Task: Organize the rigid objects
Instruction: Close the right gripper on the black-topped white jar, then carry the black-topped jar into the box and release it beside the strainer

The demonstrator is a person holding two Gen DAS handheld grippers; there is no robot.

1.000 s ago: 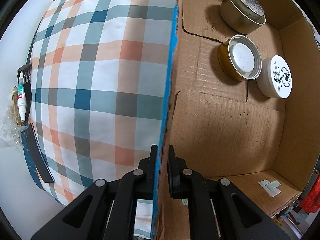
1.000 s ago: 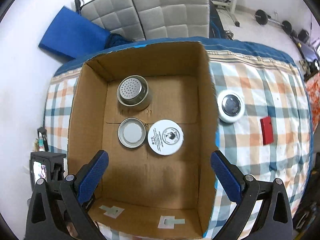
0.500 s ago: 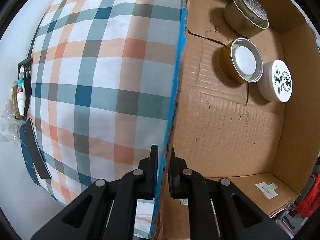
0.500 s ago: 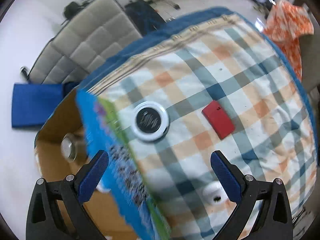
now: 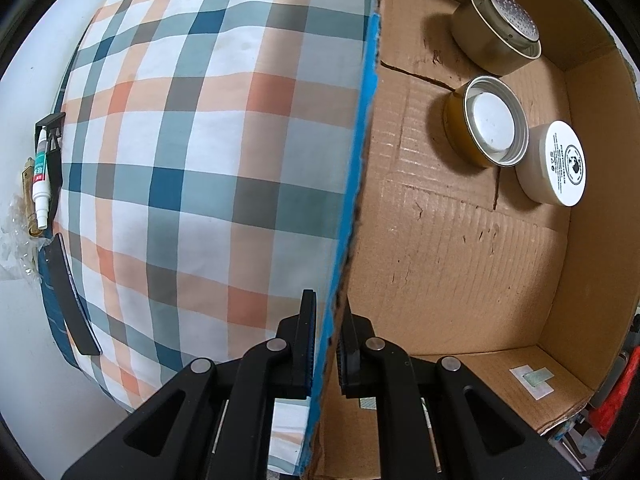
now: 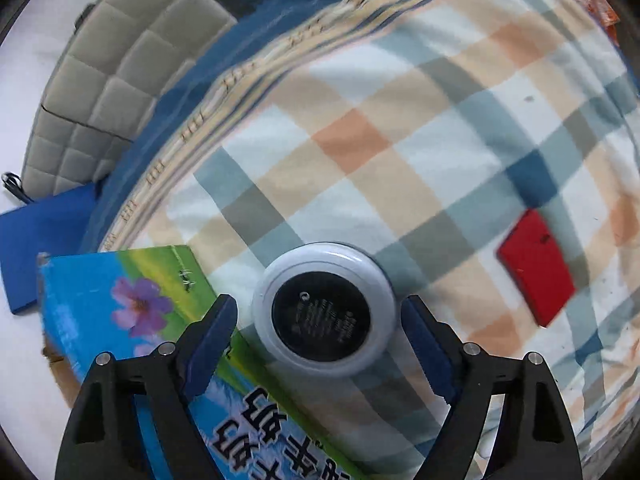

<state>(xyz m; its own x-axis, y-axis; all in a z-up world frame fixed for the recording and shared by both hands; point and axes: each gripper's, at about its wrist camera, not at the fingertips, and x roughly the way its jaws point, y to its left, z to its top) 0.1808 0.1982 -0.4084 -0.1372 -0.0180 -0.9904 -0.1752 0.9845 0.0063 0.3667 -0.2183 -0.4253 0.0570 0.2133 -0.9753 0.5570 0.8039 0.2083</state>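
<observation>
My left gripper (image 5: 326, 320) is shut on the blue-edged wall (image 5: 360, 140) of a cardboard box. Inside the box lie a perforated steel tin (image 5: 496, 28), a gold tin (image 5: 484, 124) and a white round jar (image 5: 556, 160). In the right wrist view a white round container with a black top (image 6: 324, 316) rests on the checked cloth (image 6: 400, 140), just outside the box's printed blue-green side (image 6: 120, 300). My right gripper (image 6: 320, 320) points down over it with one blue finger on each side. The jaws are closing and the pads do not press on the container.
A flat red object (image 6: 536, 268) lies on the cloth to the right of the container. A white tube (image 5: 40, 184) and a black strip (image 5: 72, 292) sit at the cloth's left edge. A grey padded seat (image 6: 120, 72) and a blue mat (image 6: 40, 248) lie beyond the bed.
The right gripper swung from above the open box out over the cloth, dropped down around the white container and narrowed its jaws. The left gripper kept its hold on the box wall.
</observation>
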